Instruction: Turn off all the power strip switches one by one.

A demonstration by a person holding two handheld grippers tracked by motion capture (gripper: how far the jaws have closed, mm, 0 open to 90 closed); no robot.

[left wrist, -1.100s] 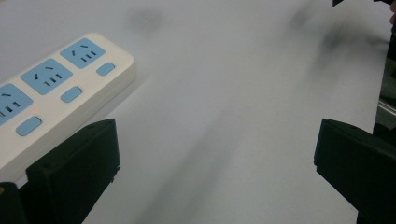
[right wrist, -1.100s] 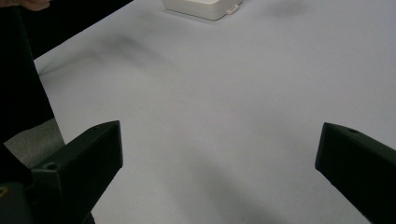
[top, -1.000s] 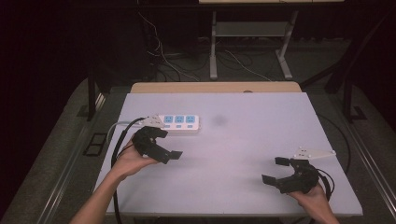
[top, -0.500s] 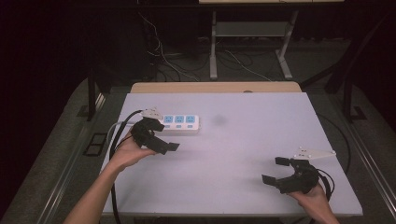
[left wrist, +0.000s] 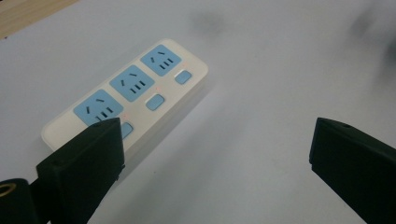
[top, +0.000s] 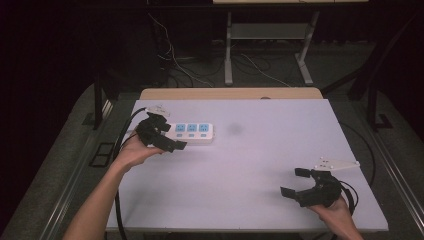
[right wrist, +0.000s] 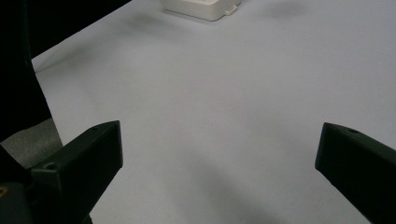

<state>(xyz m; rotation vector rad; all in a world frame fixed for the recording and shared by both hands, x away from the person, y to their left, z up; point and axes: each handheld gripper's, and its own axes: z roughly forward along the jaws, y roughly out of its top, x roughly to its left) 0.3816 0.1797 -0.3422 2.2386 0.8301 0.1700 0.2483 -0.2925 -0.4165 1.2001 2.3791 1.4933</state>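
A white power strip (top: 192, 133) with three blue sockets lies flat near the table's far left. In the left gripper view the power strip (left wrist: 126, 95) sits just beyond the left jaw, switches lit faintly red. My left gripper (top: 172, 137) hovers open at the strip's left end, jaws wide with nothing between them. My right gripper (top: 295, 182) rests open near the table's front right corner, far from the strip. The right gripper view catches one end of the power strip (right wrist: 201, 8) at the top edge.
The white table (top: 250, 165) has a wooden strip along its far edge. A black cable (top: 122, 145) trails from the left gripper off the left side. Desk legs and loose cables (top: 250, 65) lie on the floor beyond the table.
My left gripper has moved forward and up the table, from the left middle to the power strip's left end. The right gripper has stayed still.
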